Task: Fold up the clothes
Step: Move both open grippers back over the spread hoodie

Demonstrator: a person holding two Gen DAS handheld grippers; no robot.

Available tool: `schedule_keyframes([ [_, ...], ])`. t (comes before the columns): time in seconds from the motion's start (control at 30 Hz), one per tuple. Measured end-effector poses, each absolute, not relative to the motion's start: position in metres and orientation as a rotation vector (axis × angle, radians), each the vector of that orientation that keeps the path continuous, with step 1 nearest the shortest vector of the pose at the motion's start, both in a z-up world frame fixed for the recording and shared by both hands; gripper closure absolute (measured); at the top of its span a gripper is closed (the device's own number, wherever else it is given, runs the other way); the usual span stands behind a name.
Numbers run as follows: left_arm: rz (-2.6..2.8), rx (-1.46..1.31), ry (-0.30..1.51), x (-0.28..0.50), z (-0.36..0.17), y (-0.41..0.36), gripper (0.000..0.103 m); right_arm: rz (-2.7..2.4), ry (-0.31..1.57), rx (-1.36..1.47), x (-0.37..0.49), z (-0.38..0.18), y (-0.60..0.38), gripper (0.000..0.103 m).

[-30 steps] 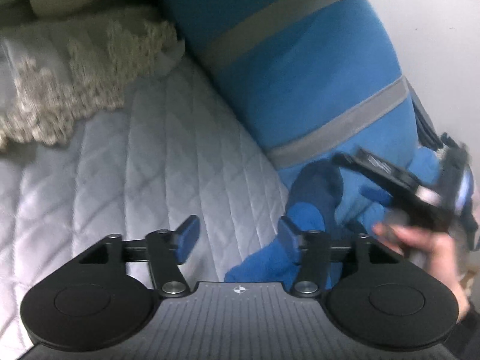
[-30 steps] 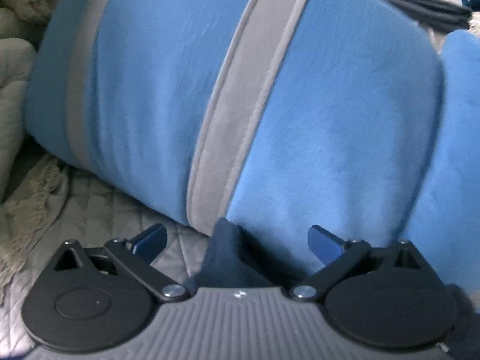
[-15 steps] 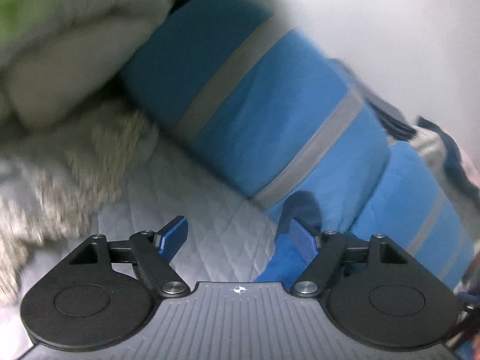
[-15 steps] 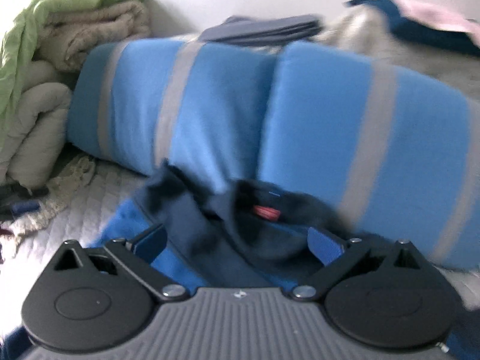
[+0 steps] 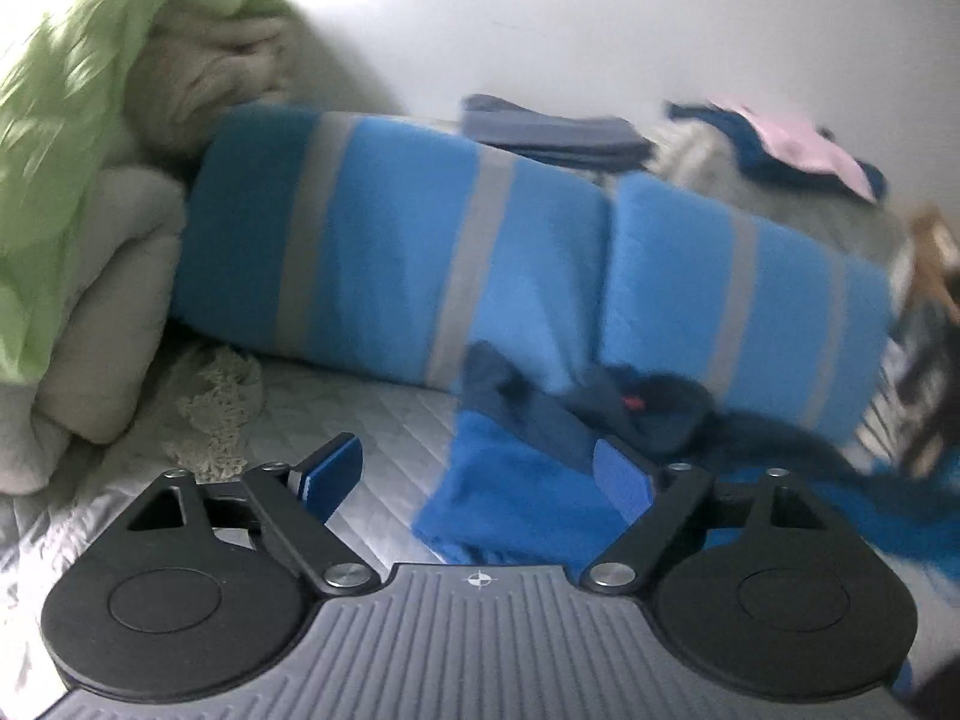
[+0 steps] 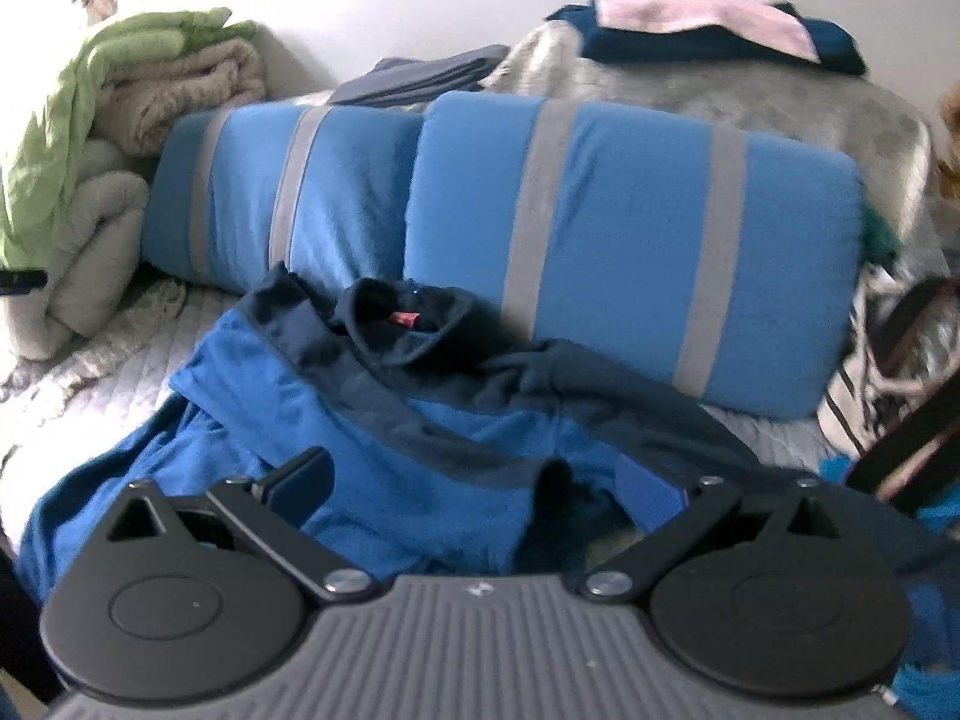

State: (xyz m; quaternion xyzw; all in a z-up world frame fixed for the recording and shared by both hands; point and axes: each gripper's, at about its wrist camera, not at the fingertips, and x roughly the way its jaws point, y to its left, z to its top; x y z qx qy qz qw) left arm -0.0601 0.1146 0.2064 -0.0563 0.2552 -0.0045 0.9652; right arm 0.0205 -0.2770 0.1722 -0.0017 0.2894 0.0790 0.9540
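A blue shirt [image 6: 384, 450] with a navy collar and a red neck tag [image 6: 405, 319] lies crumpled on the quilted grey bed cover [image 6: 90, 384], its collar end against the cushions. My right gripper [image 6: 477, 483] hovers over the shirt's near part, jaws wide apart. A dark fold of cloth rises between the fingers, and neither pad presses it. In the left wrist view the shirt [image 5: 516, 498] lies ahead and to the right. My left gripper [image 5: 480, 471] is over its left edge with jaws opening and nothing pinched.
Two blue cushions with grey stripes [image 6: 630, 240] [image 5: 384, 252] lean along the wall behind the shirt. Green and beige blankets [image 6: 108, 120] are piled at the left. Folded clothes [image 6: 708, 30] rest on a grey throw at the back. A striped bag [image 6: 870, 372] stands at the right.
Both grippers have drawn back from the cushions and risen, so the whole shirt now shows. The left view has rolled level and its jaws stand wider. The right gripper no longer appears in the left view.
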Motion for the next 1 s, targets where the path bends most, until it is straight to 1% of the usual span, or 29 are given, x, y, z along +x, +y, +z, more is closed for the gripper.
schedule_keyframes([
  [0.2, -0.068, -0.074, 0.637, -0.077, 0.227, 0.074, 0.018, 0.121, 0.636, 0.115, -0.006, 0.183, -0.311, 0.0],
  [0.33, -0.106, -0.025, 0.671, -0.08, 0.23, 0.051, 0.018, 0.089, 0.656, 0.179, -0.02, 0.19, -0.331, 0.0],
  [0.53, -0.158, 0.004, 0.688, -0.07, 0.231, 0.018, 0.018, 0.029, 0.665, 0.178, -0.034, 0.194, -0.356, 0.0],
  [0.77, -0.236, 0.007, 0.703, -0.042, 0.221, -0.019, 0.018, -0.079, 0.681, 0.214, -0.048, 0.181, -0.404, 0.0],
  [1.0, -0.323, 0.007, 0.713, -0.005, 0.199, -0.059, 0.018, -0.255, 0.655, 0.319, -0.071, 0.153, -0.483, 0.0],
])
